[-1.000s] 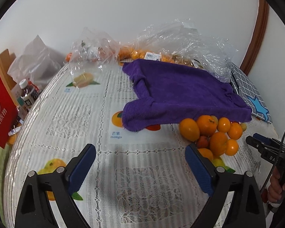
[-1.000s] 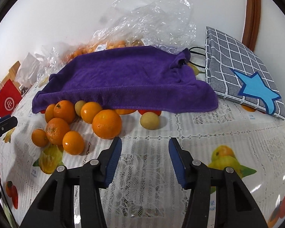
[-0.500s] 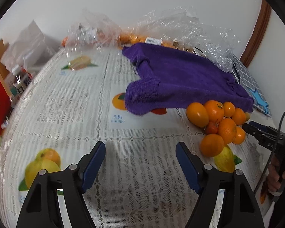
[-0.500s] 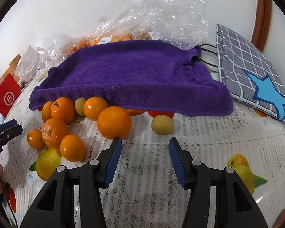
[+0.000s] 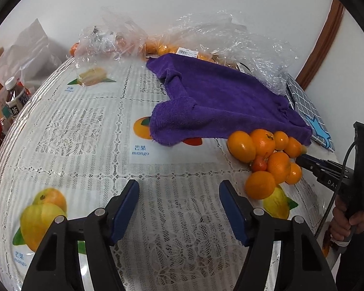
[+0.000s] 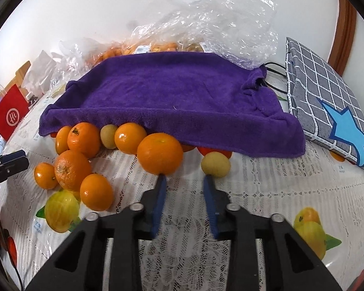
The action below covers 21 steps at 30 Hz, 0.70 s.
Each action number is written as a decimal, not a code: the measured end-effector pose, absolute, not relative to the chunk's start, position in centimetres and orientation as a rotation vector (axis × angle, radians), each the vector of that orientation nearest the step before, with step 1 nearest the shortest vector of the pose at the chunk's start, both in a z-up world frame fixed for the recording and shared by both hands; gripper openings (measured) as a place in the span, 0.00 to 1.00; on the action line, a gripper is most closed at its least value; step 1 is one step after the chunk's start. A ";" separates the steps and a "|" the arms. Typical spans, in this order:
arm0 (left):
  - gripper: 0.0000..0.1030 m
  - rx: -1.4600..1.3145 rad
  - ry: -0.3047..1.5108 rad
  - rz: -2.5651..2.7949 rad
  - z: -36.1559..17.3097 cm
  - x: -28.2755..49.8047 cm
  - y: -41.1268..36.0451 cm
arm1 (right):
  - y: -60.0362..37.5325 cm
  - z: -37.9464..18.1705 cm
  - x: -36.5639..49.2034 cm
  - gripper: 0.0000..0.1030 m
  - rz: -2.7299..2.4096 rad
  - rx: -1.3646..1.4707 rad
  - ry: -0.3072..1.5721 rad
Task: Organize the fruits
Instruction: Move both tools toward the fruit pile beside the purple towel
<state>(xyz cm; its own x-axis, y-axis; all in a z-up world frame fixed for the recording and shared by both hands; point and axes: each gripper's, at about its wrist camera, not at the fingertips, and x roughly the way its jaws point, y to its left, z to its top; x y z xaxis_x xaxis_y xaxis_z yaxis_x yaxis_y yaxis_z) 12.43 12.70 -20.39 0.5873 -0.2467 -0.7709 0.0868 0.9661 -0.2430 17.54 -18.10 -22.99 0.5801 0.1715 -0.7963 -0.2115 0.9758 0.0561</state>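
A pile of oranges (image 5: 266,155) lies at the front edge of a purple towel (image 5: 220,104) on the lace tablecloth. In the right wrist view the nearest big orange (image 6: 160,154) and a small yellow fruit (image 6: 215,165) sit just beyond my right gripper (image 6: 185,181), which is open and empty, its tips close to both fruits. More oranges (image 6: 72,167) lie to its left. My left gripper (image 5: 179,194) is open and empty over bare tablecloth, left of the pile. The right gripper (image 5: 313,163) also shows in the left wrist view, beside the pile.
Clear plastic bags (image 5: 230,38) with more oranges lie behind the towel against the wall. A grey checked pad with a blue star (image 6: 327,104) lies at the right. A red bag (image 6: 9,114) and bottles (image 5: 14,101) stand at the table's left edge.
My right gripper has moved forward to the big orange and the yellow fruit, and its jaws have narrowed. My left gripper has swung right and closer to the table; its jaws have narrowed a little.
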 end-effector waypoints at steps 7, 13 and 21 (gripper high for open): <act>0.64 -0.206 0.920 -0.210 -20.4 12.5 13.0 | -18.0 -23.0 17.2 0.13 0.258 -0.039 0.923; 0.64 -0.216 0.917 -0.217 -20.5 12.3 13.1 | -18.2 -23.0 16.6 0.13 0.279 -0.033 0.923; 0.64 -0.208 0.919 -0.218 -20.6 12.4 13.0 | -19.0 -22.6 16.4 0.29 0.263 -0.011 0.913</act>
<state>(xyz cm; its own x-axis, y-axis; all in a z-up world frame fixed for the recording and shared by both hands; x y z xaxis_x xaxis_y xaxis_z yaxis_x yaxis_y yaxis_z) 12.40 13.02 -20.56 0.5880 -0.2741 -0.7610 0.0970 0.9580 -0.2700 16.37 -19.05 -22.65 0.5816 0.2206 -0.7830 -0.2297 0.9679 0.1021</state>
